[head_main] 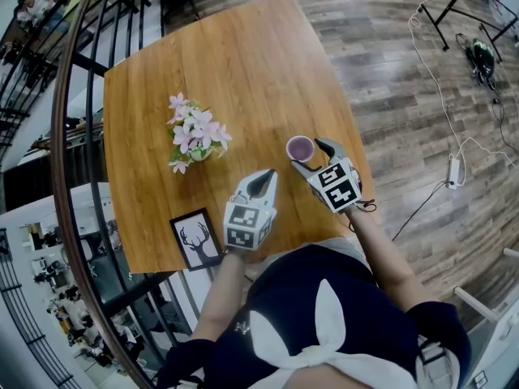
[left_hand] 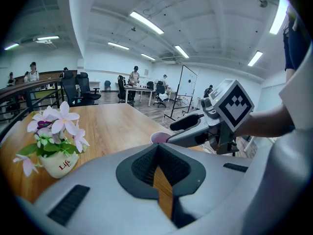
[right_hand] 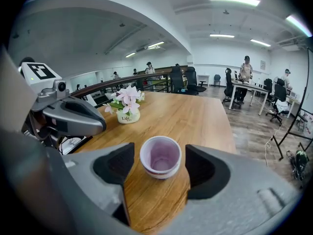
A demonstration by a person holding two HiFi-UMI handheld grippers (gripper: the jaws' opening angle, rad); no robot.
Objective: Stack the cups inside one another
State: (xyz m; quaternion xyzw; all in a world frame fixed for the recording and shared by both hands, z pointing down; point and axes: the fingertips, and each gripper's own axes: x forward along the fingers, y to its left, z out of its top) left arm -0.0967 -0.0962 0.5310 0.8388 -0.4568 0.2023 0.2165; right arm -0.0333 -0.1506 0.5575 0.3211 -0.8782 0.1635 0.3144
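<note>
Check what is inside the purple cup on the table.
The purple cup shows only its pale purple inner wall and floor, nothing loose. Whether another cup nests in it cannot be told.

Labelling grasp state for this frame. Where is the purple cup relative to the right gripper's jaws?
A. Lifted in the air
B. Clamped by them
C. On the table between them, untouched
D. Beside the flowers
C: the purple cup stands on the table between the open jaws of the right gripper, wood showing on both sides.
</note>
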